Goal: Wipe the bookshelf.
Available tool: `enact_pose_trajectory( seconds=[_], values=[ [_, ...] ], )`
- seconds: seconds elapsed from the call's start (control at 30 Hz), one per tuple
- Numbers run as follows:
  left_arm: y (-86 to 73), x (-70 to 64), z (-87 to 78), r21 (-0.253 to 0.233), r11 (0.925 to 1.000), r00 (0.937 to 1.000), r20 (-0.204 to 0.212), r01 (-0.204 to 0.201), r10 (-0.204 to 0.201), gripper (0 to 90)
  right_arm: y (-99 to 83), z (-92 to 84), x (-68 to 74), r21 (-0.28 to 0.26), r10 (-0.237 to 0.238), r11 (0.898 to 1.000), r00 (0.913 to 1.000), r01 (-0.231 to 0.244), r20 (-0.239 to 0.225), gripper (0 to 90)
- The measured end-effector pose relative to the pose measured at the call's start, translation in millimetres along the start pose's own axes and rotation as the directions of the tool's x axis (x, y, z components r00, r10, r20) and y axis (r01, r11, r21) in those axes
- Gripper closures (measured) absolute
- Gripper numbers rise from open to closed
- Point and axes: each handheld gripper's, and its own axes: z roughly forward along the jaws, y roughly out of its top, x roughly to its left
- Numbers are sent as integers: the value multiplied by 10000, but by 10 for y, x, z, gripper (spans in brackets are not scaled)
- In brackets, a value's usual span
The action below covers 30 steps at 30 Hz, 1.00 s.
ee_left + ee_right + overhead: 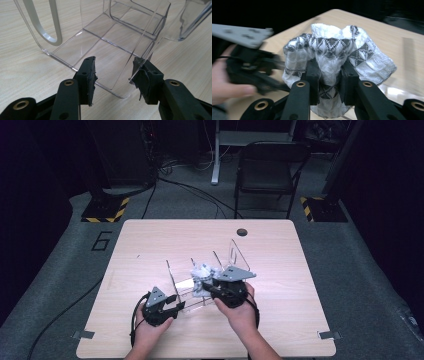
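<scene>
The bench [150,245] carries a clear acrylic organizer [200,280] with upright dividers near its middle, and the work in hand looks like putting a bunched black-and-white patterned cloth [337,55] into one of its compartments. The biggest risk, as I judge it, is the light organizer sliding or tipping if the cloth is pushed against a divider. The left hand-held gripper [116,75] has its jaws apart around the near edge of the organizer's base, one pad against a clear wall; it does not look clamped, so it may not brace the organizer much. The right hand-held gripper [329,80] is clamped on the cloth, held above the organizer's middle compartments in the high view. The soft cloth bulges well beyond the jaws, so it could snag on a divider's top edge or drape across two compartments. Released too early, it could spring up and spill out onto the bench.
</scene>
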Motion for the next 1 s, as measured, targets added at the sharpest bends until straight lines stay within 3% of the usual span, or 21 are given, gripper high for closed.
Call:
enact_pose_trajectory(
  seconds=[0.17,0.23,0.3,0.4,0.53,0.6,0.7,0.87,1.0],
  values=[
    [3,15,-13,142,9999,9999,122,-64,62,528,55,197,281,53,-435,9990,9951,441,-885,729],
    [2,19,-14,129,9999,9999,113,-108,107,534,60,211,310,80,-560,9984,9958,568,-726,730],
    [2,21,-14,123,9998,9998,103,-144,143,533,50,187,253,88,-542,9984,9958,550,-733,731],
    [-5,10,-2,-44,10000,10000,10,-73,73,533,7,69,88,22,-311,9995,9992,312,-256,732],
    [-6,6,1,-85,10000,10000,-9,-2,2,533,-64,-140,-204,-35,29,10000,9959,-26,907,731],
    [-4,2,0,-47,10000,10000,0,68,-68,533,-89,-211,-317,-94,277,9996,9929,-268,1157,731],
    [-2,7,-5,22,9998,9998,73,175,-175,534,-98,-208,-287,-161,164,9998,9913,-145,1305,730],
    [-7,13,-3,-16,10000,10000,59,76,-75,533,-34,-28,13,-3,-128,9999,9998,128,178,724],
    [-10,15,-1,-65,9999,9998,106,151,-151,533,16,181,338,48,-368,9993,9949,374,-937,719]
  ],
)
